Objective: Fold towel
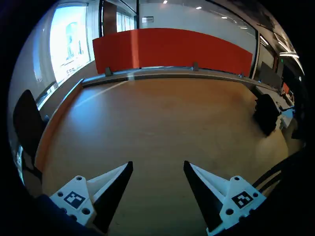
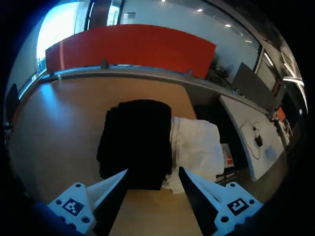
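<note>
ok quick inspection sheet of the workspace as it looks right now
surface: wooden table, bare ahead of the left gripper
job's things: folded black towel, white towel against its right side, by the table edge
clutter: small blue item on the neighbouring white desk
grippers: left gripper open, empty; right gripper open, pointing at the black towel
cables: dark cable on the white desk
surroundings: orange partition, bright window, black chair

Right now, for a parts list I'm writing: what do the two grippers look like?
The left gripper and the right gripper each have two pointed, wedge-shaped jaws, white outside and black on the inner faces. Each white base carries a square black-and-white tag and small screw holes. Dark cables run beside the left one.
</note>
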Motion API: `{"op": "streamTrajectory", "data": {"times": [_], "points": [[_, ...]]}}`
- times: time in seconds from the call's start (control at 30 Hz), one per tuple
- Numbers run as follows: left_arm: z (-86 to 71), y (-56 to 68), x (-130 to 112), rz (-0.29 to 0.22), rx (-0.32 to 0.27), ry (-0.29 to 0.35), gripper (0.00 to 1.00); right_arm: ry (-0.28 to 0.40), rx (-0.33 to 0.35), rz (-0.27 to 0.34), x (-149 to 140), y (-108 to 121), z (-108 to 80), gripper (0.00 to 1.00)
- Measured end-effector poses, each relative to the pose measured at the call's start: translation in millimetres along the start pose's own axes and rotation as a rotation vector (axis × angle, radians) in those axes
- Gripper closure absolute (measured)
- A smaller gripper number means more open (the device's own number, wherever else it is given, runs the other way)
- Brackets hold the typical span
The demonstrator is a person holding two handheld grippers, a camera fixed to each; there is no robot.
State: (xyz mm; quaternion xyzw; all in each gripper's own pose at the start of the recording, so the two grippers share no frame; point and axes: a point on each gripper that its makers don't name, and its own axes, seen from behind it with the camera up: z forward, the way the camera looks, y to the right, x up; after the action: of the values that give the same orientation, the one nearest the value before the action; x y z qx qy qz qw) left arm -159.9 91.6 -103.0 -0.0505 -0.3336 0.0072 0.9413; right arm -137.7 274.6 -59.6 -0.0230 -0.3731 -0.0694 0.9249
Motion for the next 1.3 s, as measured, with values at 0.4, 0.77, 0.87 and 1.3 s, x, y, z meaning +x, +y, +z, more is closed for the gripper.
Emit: {"op": "streamTrajectory", "data": {"times": [0.4,0.77,0.87,1.3], "points": [[-3.2,-11.0,17.5,-0.023,0.005,0.061,0.05,0.291,0.030,0.065,78.6,-47.6,-40.6,0.11],[-9.5,-20.0,52.0,-0.040,0.013,0.192,0.05,0.586,0.048,0.116,144.5,-88.9,-93.0,0.11],[-10.9,-22.8,60.8,-0.049,0.014,0.227,0.04,0.612,0.058,0.131,150.8,-97.0,-99.4,0.11],[-28.2,-46.2,114.8,-0.078,0.049,0.421,0.05,0.633,0.087,0.172,162.8,-141.6,-109.8,0.11]]}}
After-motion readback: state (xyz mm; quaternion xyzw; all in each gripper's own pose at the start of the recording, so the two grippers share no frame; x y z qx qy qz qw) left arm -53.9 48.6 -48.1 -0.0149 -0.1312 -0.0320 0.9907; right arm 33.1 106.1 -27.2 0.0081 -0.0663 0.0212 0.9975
